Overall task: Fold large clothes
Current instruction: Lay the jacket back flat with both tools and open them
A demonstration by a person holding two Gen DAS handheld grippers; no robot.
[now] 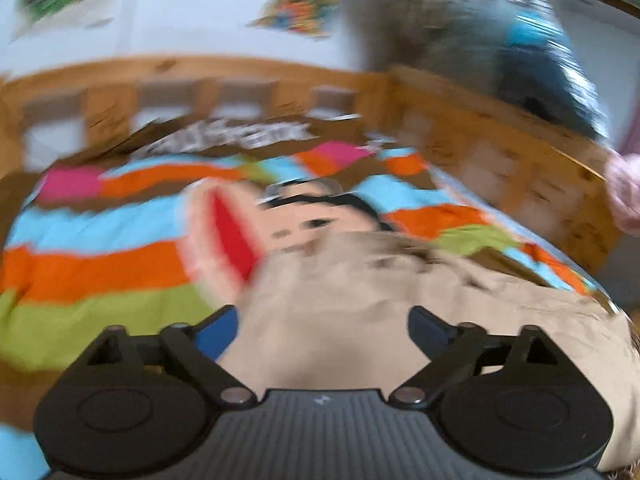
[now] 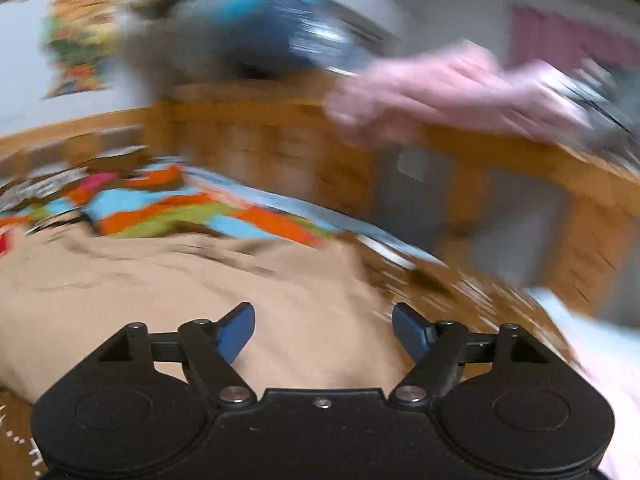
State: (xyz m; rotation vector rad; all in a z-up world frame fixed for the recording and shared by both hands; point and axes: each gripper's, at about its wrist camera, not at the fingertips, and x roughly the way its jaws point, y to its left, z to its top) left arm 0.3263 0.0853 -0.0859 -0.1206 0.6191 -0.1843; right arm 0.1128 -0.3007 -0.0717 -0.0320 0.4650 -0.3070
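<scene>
A beige garment (image 1: 360, 312) lies spread on a bed with a striped, colourful cover (image 1: 100, 264). In the left wrist view my left gripper (image 1: 323, 330) is open above the garment, with blue fingertips (image 1: 220, 332) apart and nothing between them. In the right wrist view the same beige garment (image 2: 160, 292) fills the lower left. My right gripper (image 2: 323, 330) is open above its right part, holding nothing. Both views are motion-blurred.
A wooden bed rail (image 1: 480, 132) runs along the far and right side of the bed, and shows in the right wrist view (image 2: 320, 160). A grey and blue bundle (image 1: 500, 40) and pink cloth (image 2: 440, 88) hang over it. A white wall with posters (image 1: 180, 8) is behind.
</scene>
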